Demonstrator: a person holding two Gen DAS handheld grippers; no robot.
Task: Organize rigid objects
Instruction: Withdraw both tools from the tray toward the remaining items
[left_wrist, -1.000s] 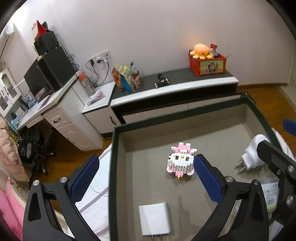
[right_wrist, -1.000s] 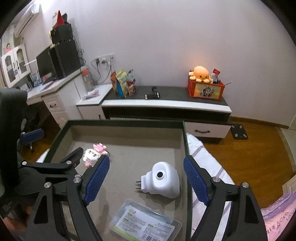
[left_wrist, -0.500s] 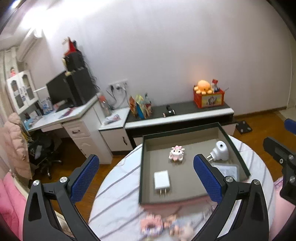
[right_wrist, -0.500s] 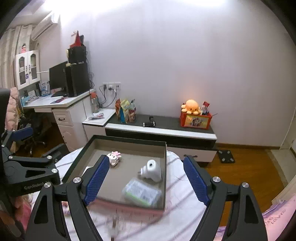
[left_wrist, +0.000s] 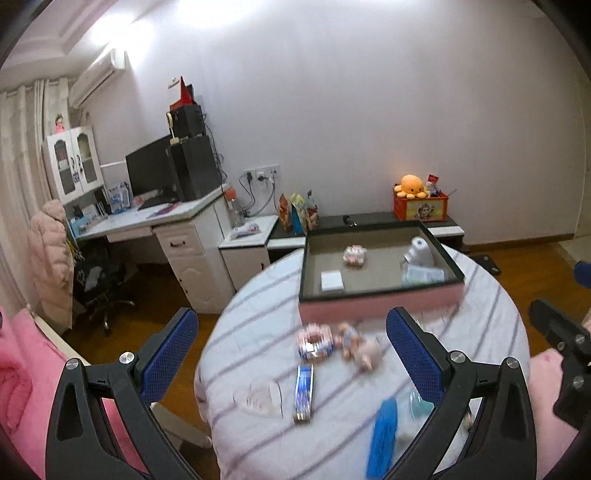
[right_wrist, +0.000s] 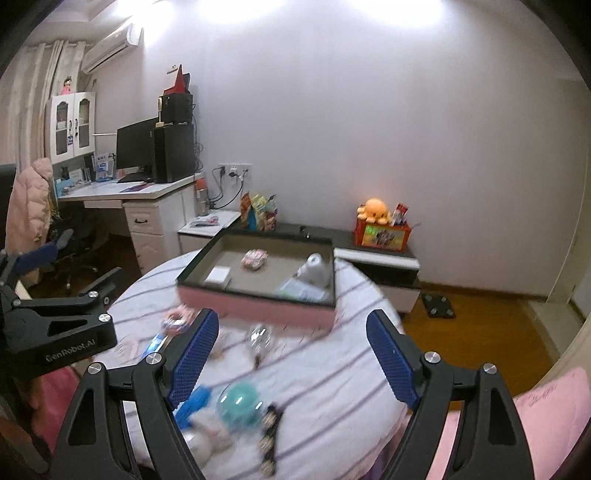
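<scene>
A shallow box (left_wrist: 380, 304) with a pink wall and dark rim stands at the far side of the round table. In it lie a pink-and-white brick figure (left_wrist: 354, 254), a white plug device (left_wrist: 419, 251), a white charger (left_wrist: 331, 281) and a clear case (left_wrist: 423, 275). Loose, blurred items lie in front of it: a striped can (left_wrist: 316, 341), a small doll (left_wrist: 360, 349), a blue tube (left_wrist: 303, 391), a blue comb (left_wrist: 384, 432) and a teal ball (right_wrist: 238, 404). My left gripper (left_wrist: 291, 343) and right gripper (right_wrist: 291, 336) hover above the table, both open and holding nothing.
The table wears a white cloth with grey stripes (left_wrist: 258, 354). Beyond it are a white desk with a monitor (left_wrist: 155, 177), a low cabinet (right_wrist: 376, 258) with an orange plush on a red box (left_wrist: 419, 201), and wooden floor. Pink bedding (right_wrist: 546, 413) lies at the near right.
Both grippers have drawn back and upward from over the box. The box now looks small and far, and the loose items on the table's near side have come into view.
</scene>
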